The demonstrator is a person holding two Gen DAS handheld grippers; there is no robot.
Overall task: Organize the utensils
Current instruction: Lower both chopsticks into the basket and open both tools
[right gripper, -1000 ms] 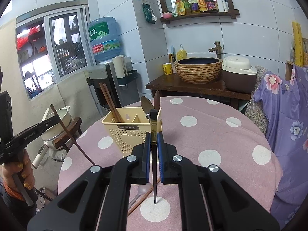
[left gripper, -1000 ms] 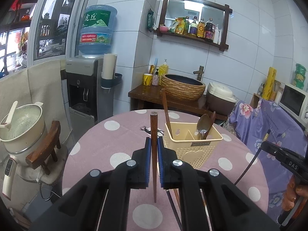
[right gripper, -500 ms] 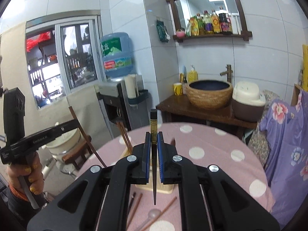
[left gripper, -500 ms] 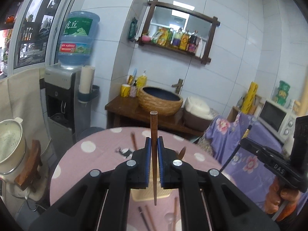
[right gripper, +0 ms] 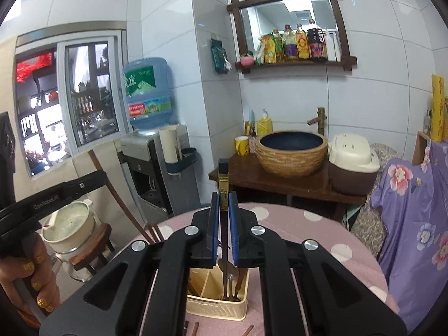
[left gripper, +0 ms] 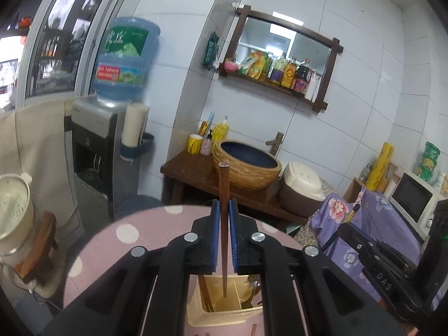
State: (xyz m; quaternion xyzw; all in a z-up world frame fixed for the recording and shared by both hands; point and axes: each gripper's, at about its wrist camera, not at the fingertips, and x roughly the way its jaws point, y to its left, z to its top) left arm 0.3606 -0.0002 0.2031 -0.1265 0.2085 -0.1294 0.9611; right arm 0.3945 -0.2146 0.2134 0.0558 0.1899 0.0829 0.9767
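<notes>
My left gripper [left gripper: 223, 212] is shut on a brown wooden chopstick [left gripper: 224, 184], held upright with its tip over the middle of the cream utensil caddy [left gripper: 224, 312] below. My right gripper [right gripper: 223, 204] is shut on a black chopstick with a gold band [right gripper: 223, 187], its tip hanging over the same caddy [right gripper: 217, 305], in the compartment with a metal spoon [right gripper: 228, 273]. Brown chopsticks [left gripper: 205, 294] stand in the caddy's left compartment. The left gripper and its chopstick also show in the right wrist view [right gripper: 70, 189]. The right gripper shows at the right of the left wrist view [left gripper: 392, 266].
The caddy stands on a round pink polka-dot table [right gripper: 308, 232]. Loose chopstick ends [right gripper: 193, 329] lie on the table in front of it. Behind are a wooden bench with a basin [right gripper: 292, 152], a rice cooker [right gripper: 354, 168], a water dispenser [left gripper: 98, 151] and a stool with a pot [right gripper: 68, 228].
Both grippers have risen and come in over the caddy, which now sits low under the fingers. Both chopsticks stay gripped, tips now hanging over the caddy's compartments.
</notes>
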